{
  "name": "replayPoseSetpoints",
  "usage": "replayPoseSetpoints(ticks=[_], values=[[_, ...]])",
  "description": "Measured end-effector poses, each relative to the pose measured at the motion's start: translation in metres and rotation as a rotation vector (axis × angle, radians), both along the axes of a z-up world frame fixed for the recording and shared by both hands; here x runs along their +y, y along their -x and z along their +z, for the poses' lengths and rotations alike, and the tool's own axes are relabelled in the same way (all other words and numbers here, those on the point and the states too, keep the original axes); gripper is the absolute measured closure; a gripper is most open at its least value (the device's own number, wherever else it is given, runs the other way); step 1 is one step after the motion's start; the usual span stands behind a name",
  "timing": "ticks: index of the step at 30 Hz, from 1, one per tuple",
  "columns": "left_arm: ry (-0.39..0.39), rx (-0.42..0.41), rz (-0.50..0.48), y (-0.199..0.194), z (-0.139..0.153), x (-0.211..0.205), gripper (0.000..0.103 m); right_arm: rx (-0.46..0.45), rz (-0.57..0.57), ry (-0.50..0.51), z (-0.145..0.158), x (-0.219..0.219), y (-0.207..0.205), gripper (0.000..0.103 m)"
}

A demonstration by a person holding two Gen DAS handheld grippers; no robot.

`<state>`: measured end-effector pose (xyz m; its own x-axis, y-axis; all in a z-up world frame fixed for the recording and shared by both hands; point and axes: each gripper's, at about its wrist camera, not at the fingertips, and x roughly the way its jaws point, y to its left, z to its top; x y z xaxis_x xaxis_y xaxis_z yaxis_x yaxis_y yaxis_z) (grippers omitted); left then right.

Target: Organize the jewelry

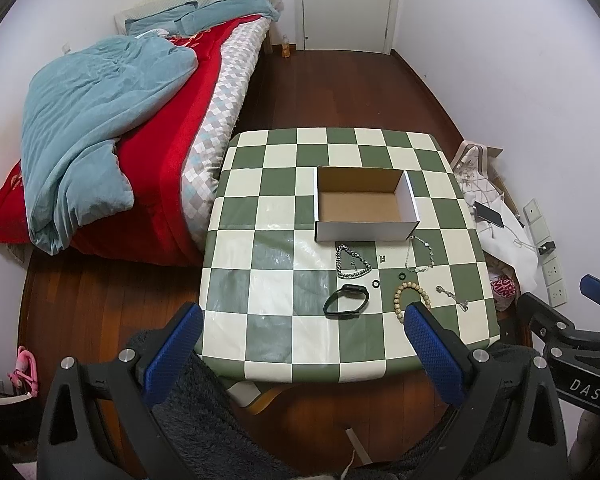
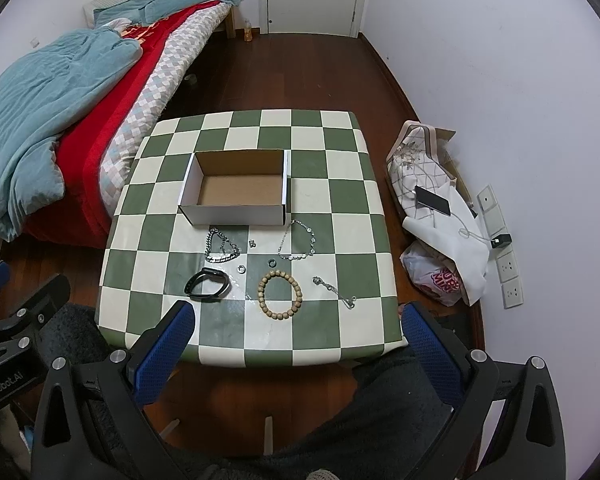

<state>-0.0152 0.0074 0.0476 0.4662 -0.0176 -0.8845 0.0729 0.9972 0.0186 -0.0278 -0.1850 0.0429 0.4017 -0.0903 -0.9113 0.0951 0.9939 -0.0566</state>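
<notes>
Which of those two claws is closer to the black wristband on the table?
Left, slightly. The left gripper frames the black wristband between its fingers. The right gripper sits further right, centred on the bead bracelet.

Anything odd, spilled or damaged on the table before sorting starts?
Nothing stands out. The cardboard box sits upright and empty; the bead bracelet, black band and chains lie loose on the checkered table, in front of the box. Both claws are open, holding nothing.
</notes>
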Motion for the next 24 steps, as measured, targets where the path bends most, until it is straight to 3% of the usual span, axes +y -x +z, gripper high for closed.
replayPoseSetpoints(ticks=[24], values=[[0.007, -0.003, -0.004, 0.0010, 0.0059, -0.0030, 0.000, -0.004, 0.003, 0.002, 0.0079, 0.0022, 0.0026, 0.000]])
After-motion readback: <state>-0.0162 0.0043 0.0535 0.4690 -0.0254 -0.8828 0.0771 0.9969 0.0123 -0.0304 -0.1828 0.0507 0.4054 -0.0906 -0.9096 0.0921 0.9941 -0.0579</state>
